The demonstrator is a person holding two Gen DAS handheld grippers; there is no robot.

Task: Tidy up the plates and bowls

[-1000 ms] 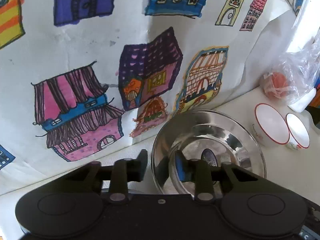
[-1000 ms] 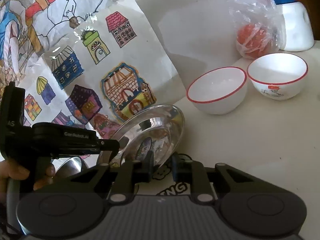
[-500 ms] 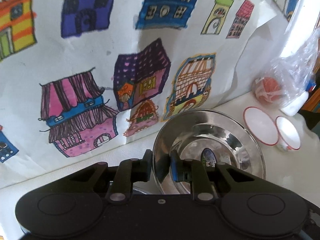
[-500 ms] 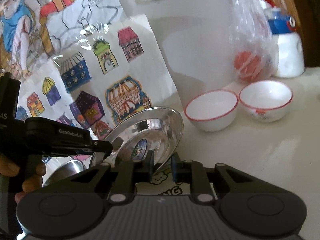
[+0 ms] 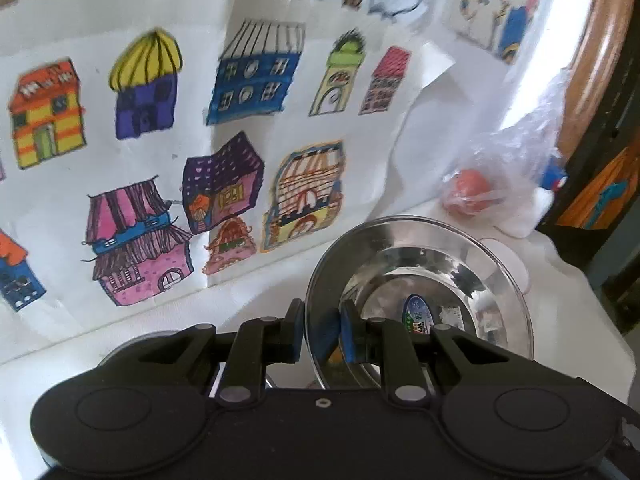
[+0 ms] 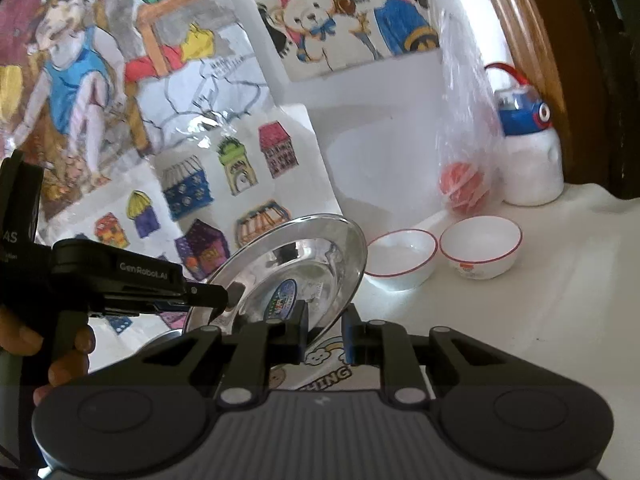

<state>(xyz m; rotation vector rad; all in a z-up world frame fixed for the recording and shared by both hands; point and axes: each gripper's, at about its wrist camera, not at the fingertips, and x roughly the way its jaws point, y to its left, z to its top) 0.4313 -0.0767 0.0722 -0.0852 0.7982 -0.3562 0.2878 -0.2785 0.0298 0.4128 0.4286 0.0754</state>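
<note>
A shiny steel plate (image 5: 420,280) with a blue sticker is held tilted above the table. My left gripper (image 5: 320,330) is shut on its left rim. It also shows in the right wrist view (image 6: 296,268), with the left gripper (image 6: 228,296) clamped on its left edge. My right gripper (image 6: 324,332) has its jaws on either side of the plate's near rim, slightly apart. Two white bowls with red rims, one (image 6: 402,258) and another (image 6: 480,246), stand on the table to the right. Another steel dish (image 6: 168,338) lies below, mostly hidden.
Children's drawings of houses (image 5: 224,184) cover the wall behind. A plastic bag with an orange fruit (image 6: 460,184) and a white bottle with a blue cap (image 6: 528,160) stand at the back right. A printed mat (image 6: 328,372) lies under the plate.
The plate has been lifted and tilted up by both grippers. Both views have swung upward, showing more of the wall.
</note>
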